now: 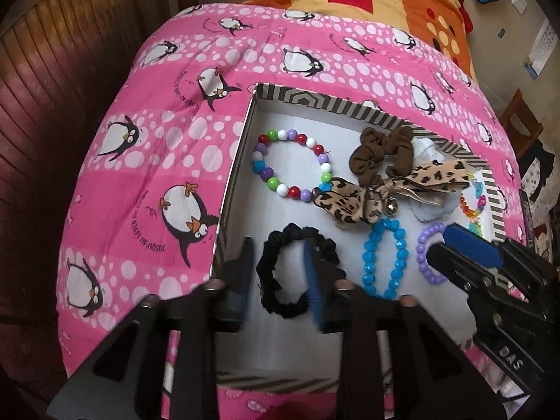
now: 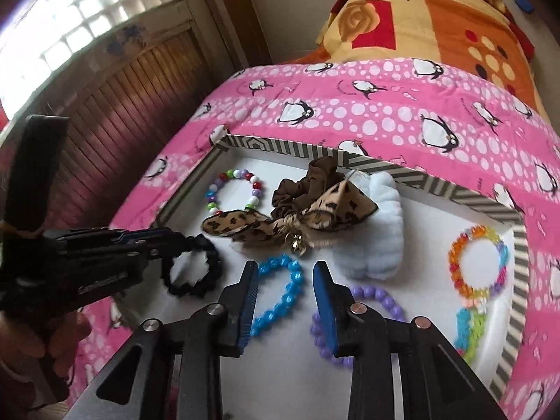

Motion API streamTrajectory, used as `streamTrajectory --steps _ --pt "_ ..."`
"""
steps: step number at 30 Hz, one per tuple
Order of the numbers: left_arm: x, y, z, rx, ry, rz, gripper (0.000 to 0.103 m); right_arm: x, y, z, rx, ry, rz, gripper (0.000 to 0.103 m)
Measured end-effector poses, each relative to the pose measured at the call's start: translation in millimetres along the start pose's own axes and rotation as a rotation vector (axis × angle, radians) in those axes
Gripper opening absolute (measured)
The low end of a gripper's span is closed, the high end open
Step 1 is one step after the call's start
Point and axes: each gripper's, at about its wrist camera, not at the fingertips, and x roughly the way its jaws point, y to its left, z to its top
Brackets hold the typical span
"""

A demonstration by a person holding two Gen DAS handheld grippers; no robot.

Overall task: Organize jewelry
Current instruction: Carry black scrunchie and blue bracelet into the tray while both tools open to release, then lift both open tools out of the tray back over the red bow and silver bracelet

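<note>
A striped box [image 1: 297, 96] [image 2: 444, 185] lies on the pink penguin bedspread and holds the jewelry. My left gripper [image 1: 280, 245] is open, its fingers straddling one side of a black scrunchie [image 1: 294, 276] [image 2: 192, 273]. My right gripper [image 2: 285, 269] is open and empty, above a blue bead bracelet [image 2: 283, 297] [image 1: 385, 259] and a purple bead bracelet [image 2: 353, 318] [image 1: 425, 255]. A multicolour bead bracelet [image 1: 290, 164] [image 2: 234, 189], a brown scrunchie [image 1: 381, 154] and a leopard bow [image 2: 297, 220] lie farther back.
A pale blue fluffy band [image 2: 371, 241] and an orange-rainbow bracelet [image 2: 479, 262] lie at the box's right. A folded orange blanket [image 2: 437, 24] sits at the bed's head. Wooden panelling [image 1: 52, 105] runs along the left.
</note>
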Motion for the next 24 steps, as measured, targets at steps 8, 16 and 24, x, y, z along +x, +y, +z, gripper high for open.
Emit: streamTrajectory --steps 8,16,24 --pt "-35.4 -12.0 -19.7 0.029 -0.057 0.014 0.047 -42.5 5.2 -27.7 0.029 -0.042 -0.001 0.033" --pt "-66.0 -25.4 -46.6 0.066 -0.117 0.033 0.047 -65.2 9.9 -50.9 0.035 -0.058 -0.035 0.035" --pt "-81.0 -35.4 -64.3 0.063 -0.145 0.049 0.047 -83.3 12.8 -64.3 0.049 -0.079 -0.058 0.038"
